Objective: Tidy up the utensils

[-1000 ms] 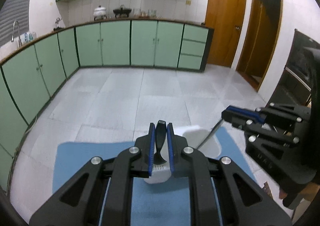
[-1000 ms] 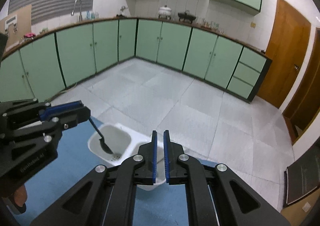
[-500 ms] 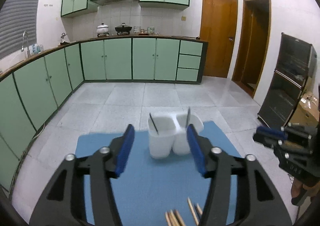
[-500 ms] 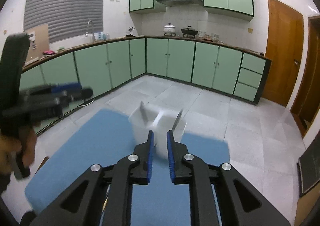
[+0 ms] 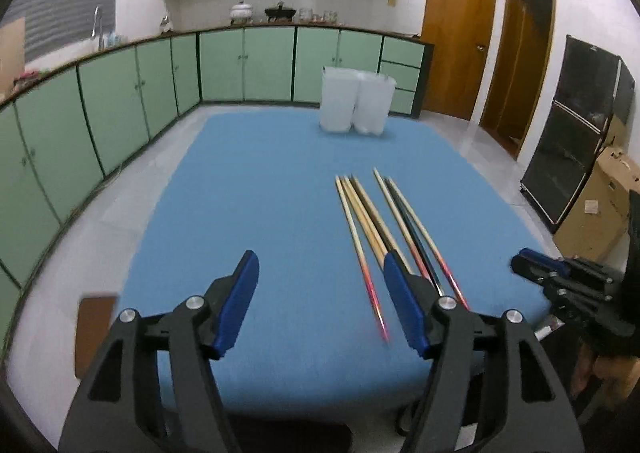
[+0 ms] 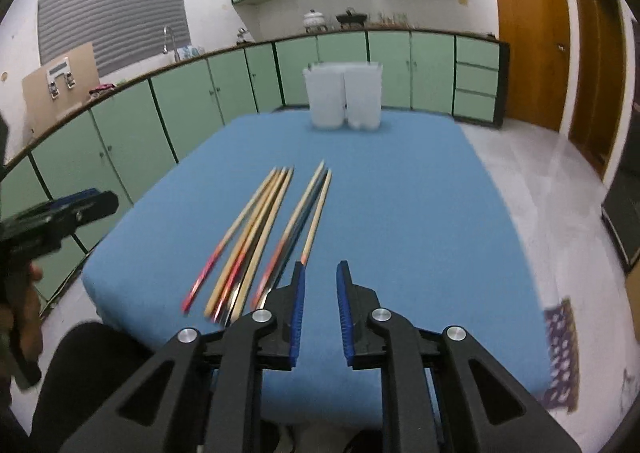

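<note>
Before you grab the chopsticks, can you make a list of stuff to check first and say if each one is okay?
1. Chopsticks lying flat and uncovered on the blue mat: ok.
2. Left gripper empty, jaws opening: ok.
3. Right gripper empty, with a narrow gap: ok.
4. White holder upright at the mat's far end: ok.
5. Room inside the holder: cannot tell.
6. Chopsticks separated enough to pick one: not ok, they lie bunched.

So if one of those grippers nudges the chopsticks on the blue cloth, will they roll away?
The chopsticks look thin, stiff and light, so a nudge would probably scatter them. They lie loose, side by side, and might roll slightly. The blue cloth probably slows them.
</note>
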### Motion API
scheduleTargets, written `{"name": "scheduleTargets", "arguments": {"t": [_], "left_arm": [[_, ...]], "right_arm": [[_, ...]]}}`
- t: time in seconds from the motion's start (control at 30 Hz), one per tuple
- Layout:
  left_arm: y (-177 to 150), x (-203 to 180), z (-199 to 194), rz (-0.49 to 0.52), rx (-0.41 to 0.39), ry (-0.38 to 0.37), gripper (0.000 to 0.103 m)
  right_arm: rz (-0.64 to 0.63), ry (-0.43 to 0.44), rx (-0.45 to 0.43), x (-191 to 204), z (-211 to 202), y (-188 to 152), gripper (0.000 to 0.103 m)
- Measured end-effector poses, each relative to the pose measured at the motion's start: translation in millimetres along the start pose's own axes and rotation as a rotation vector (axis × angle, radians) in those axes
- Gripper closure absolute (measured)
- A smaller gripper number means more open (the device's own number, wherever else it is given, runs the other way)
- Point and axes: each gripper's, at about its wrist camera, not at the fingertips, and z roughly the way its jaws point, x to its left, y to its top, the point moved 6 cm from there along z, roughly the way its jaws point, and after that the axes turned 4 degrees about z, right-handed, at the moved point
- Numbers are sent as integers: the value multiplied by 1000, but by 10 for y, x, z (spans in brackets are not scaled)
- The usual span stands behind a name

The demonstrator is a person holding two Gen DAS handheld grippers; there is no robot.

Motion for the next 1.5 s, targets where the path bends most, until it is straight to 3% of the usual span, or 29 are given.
{"name": "scheduleTargets", "arguments": {"t": [0.23,0.4,0.63,0.73,0.93,1.03,1.2,1.4,1.5], "left_arm": [[-300,-46,112,-16,66,5,38],[-297,77,48,-58,47,25,38],[-339,-60,130,-56,49,26,38],[-399,-159,212,-43,62,17,38],[-482,-326,394,-16,91,10,38],[-526,-383,492,2,112,29,40],[-547,-381,576,16,128,79,54],[-558,-446,649,38,125,68,56],[-557,-477,674,46,115,65,61]], "right_arm": [[6,-4,43,125,230,-293,86],[2,-9,48,188,342,-367,86],[-31,-93,-3,197,414,-395,89],[15,-138,-17,12,388,-386,97],[132,-171,-17,-422,330,-319,96],[135,-170,-19,-440,329,-311,96],[138,-158,-20,-471,327,-319,96],[127,-148,-24,-479,314,-334,95],[120,-143,-25,-485,302,-342,94]]}}
